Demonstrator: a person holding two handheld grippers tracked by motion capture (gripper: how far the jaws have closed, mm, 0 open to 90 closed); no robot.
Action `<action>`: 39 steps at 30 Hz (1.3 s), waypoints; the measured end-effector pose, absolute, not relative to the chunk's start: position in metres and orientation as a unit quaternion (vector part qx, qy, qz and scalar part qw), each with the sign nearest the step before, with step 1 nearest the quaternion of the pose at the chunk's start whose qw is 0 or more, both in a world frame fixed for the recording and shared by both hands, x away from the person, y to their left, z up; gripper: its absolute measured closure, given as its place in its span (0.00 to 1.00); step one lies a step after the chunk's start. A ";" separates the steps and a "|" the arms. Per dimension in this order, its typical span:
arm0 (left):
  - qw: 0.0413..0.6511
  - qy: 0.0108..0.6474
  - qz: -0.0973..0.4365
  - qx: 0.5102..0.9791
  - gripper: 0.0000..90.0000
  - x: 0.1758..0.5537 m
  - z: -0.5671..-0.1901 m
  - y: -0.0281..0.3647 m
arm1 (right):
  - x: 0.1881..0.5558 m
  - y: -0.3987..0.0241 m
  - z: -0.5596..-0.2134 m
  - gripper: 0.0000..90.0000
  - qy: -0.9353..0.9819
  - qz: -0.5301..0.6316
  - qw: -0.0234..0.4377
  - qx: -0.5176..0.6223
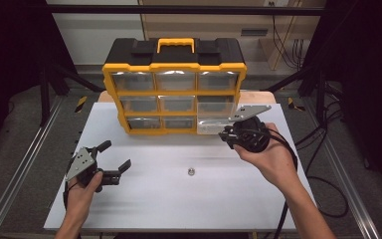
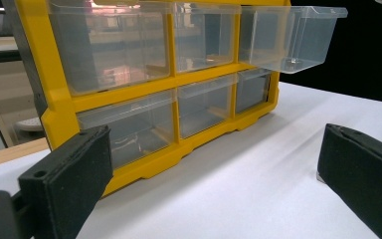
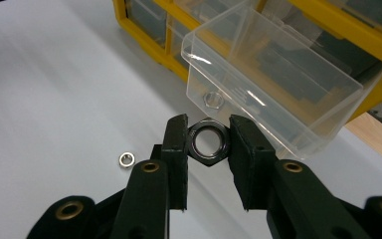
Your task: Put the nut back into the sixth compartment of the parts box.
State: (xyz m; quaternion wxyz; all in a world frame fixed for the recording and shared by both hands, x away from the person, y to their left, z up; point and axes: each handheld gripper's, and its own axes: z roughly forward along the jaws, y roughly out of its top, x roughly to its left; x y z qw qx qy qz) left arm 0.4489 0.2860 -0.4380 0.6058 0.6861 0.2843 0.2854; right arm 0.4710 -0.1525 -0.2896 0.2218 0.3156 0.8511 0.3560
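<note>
A white table [image 1: 179, 199] stands in a dim room with dark framing at both sides, cables trailing over the grey floor on the right, and a pale wall behind. The right gripper [image 1: 227, 134], held in the person's right hand [image 1: 268, 157], is clamped on a dark hex nut [image 3: 208, 142]; in the right gripper view the nut sits upright between the two black pads, its hole facing the camera. Just beyond it is a clear plastic drawer [image 3: 273, 84], pulled out from the right column of a yellow and black organizer [image 1: 174, 89], and a small pale nut [image 3: 213, 100] lies inside the drawer near its front wall. In the high view this gripper hovers just in front of the drawer at the cabinet's lower right. A small silver nut [image 1: 191, 172] lies loose on the table, near the middle and well apart from both grippers; it also appears in the right gripper view, left of the jaws. The left gripper [image 1: 114, 157], in the left hand [image 1: 84, 191], hangs over the left part of the table with its jaws spread wide and nothing between them. The left gripper view looks along the table to the organizer's front, where the other clear drawers sit closed.
</note>
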 end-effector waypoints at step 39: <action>0.611 0.288 0.282 0.682 0.01 0.449 -0.438 0.285 | 0.502 -0.134 -0.253 0.78 0.837 0.372 0.243 0.319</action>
